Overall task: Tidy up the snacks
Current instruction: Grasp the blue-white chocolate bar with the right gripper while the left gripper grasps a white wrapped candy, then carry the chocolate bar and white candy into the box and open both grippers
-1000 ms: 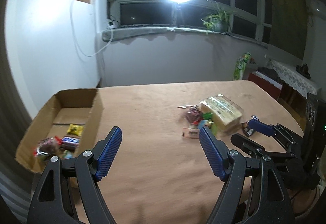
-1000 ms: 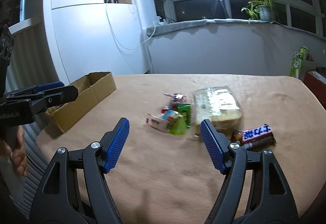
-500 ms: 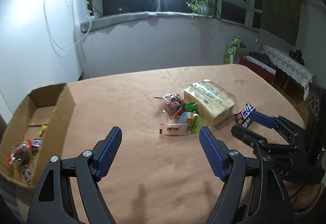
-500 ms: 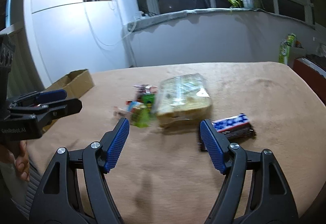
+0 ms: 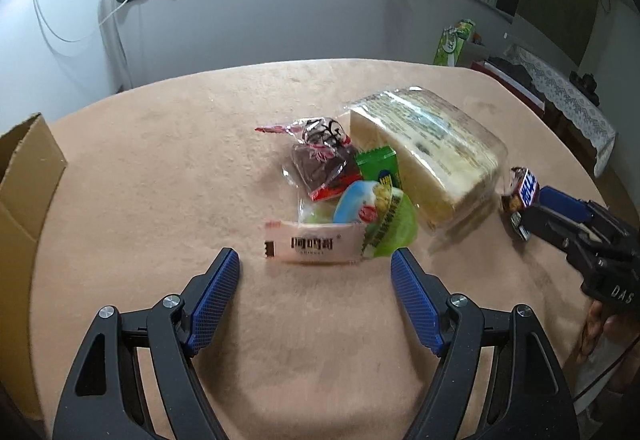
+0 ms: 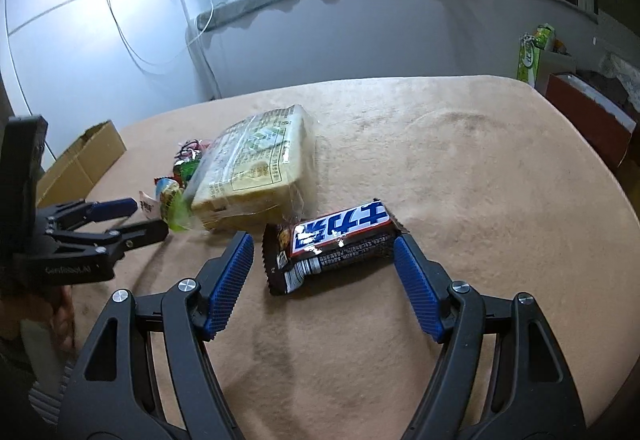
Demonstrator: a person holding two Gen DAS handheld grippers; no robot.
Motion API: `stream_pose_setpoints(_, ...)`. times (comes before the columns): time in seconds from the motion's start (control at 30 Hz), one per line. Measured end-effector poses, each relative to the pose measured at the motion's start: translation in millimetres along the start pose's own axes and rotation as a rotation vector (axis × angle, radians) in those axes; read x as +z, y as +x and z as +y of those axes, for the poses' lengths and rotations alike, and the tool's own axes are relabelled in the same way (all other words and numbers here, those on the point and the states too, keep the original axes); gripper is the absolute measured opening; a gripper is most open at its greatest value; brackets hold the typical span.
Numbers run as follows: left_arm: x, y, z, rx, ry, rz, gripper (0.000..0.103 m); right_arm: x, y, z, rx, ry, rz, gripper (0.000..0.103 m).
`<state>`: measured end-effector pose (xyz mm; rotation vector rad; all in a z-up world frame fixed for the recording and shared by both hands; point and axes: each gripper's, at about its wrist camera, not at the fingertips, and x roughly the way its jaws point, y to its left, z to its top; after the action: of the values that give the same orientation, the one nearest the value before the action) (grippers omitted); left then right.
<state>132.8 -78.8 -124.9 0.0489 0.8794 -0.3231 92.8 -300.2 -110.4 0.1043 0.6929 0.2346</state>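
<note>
Flanking the candy bar (image 6: 334, 240) with blue katakana label, right gripper (image 6: 324, 274) fingers spread wide; left gripper (image 5: 315, 298) likewise.

The table (image 6: 460, 168) wore a matt, slightly napped tan cloth, and at its left edge stood a box (image 5: 24, 176) of dull brown corrugated cardboard. The snacks were all shiny film — a glossy dark chocolate bar wrapper (image 6: 332, 242), clear crinkled plastic over the bread (image 5: 428, 156), a pale smooth sachet (image 5: 314, 248). Both grippers — left gripper (image 5: 314, 304), right gripper (image 6: 322, 280) — had matt black plastic frames, ribbed blue pads (image 6: 230, 280) and bright metal screws.
</note>
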Motion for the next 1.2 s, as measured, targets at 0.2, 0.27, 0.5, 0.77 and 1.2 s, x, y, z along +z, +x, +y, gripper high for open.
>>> stream_pose_setpoints(0.2,1.9,1.1,5.8,-0.023,-0.019,-0.002,0.056,0.7,7.4,2.8,-0.007,-0.028,0.012,0.067)
stream_pose_setpoints(0.27,2.0,1.3,8.1,-0.028,-0.022,-0.009,0.047,0.4,7.6,2.7,-0.005,-0.032,0.007,0.057)
stream_pose_setpoints(0.5,2.6,-0.5,10.3,-0.058,-0.039,-0.029,0.033,-2.5,3.3,3.0,0.021,-0.036,-0.019,0.050)
stream_pose_setpoints(0.77,-7.6,-14.9,16.8,-0.081,-0.066,-0.067,0.032,-3.7,-7.0,-2.3,0.056,0.005,-0.070,0.049)
stream_pose_setpoints(1.2,-20.5,-70.7,29.2,-0.048,-0.093,-0.166,0.032,3.6,-43.4,10.6,0.069,0.026,-0.140,0.049)
